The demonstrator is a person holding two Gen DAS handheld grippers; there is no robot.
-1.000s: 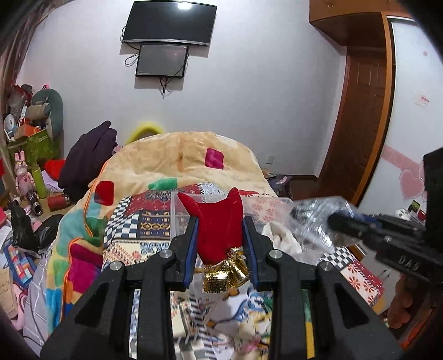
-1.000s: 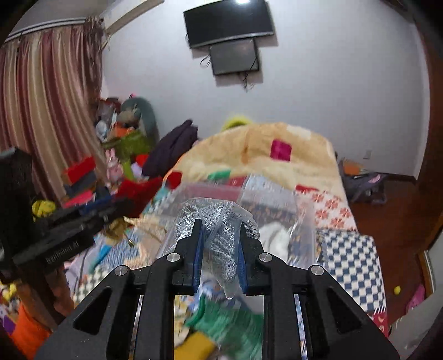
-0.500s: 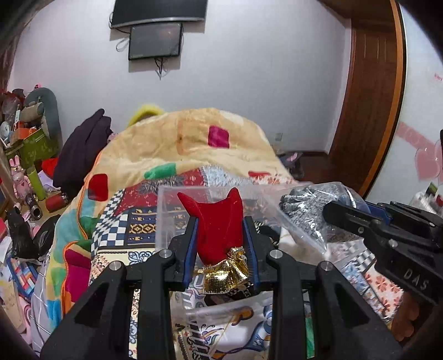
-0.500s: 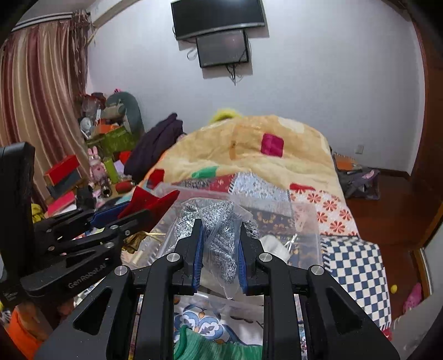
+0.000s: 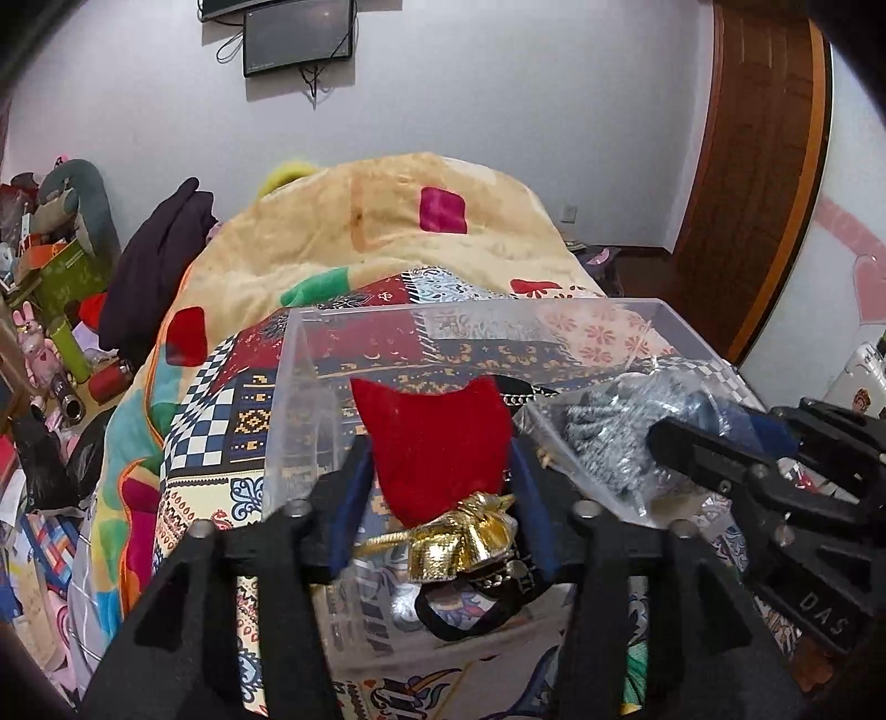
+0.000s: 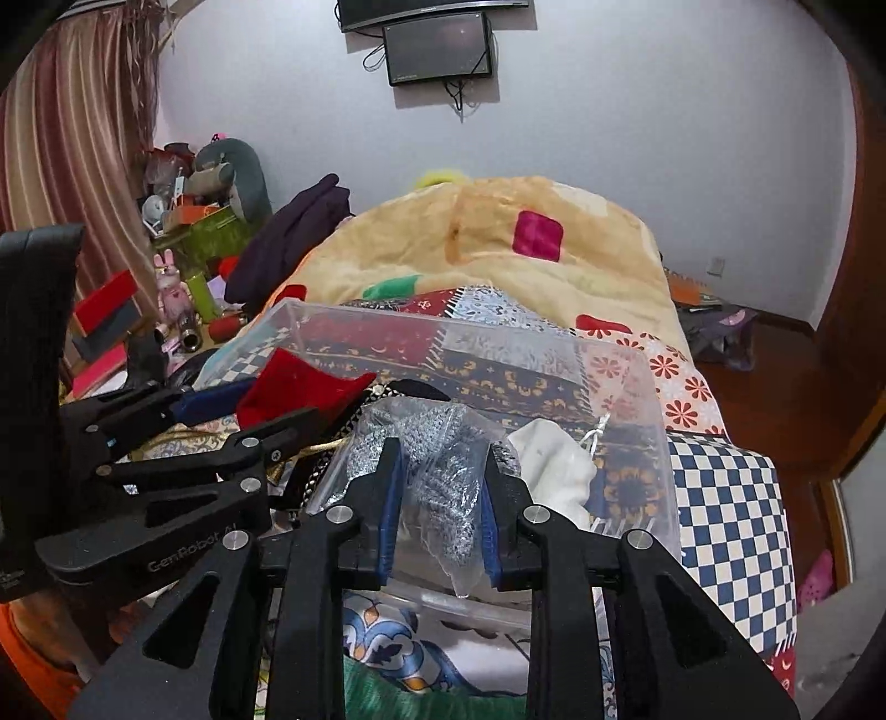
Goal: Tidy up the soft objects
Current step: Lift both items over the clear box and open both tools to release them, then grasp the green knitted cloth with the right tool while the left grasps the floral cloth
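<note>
Tongs, left: left gripper is clamped on a red velvet pouch, its blue-lined fingers pressing both sides of the fabric.
Tongs, right: right gripper is pinched on a clear bag of silvery knit; the plastic bulges above and hangs below the pads.
Red pouch: upright between the left fingers, with a gold bow and a gold cord at its lower end; held above the open top of the bin.
Silver bag: in the left view it sits just right of the pouch, over the right half of the bin.
Bin: clear plastic storage box resting on the bed, beneath both grippers; its far wall shows the quilt pattern through it.
Bin contents: white soft item lies inside near the right side, with a black strap below the bow.
Bed: patchwork quilt under the bin, a beige blanket heaped behind it.
Surroundings: dark garment draped at the bed's left, cluttered toys and boxes beyond, two wall screens above, wooden door at right.
</note>
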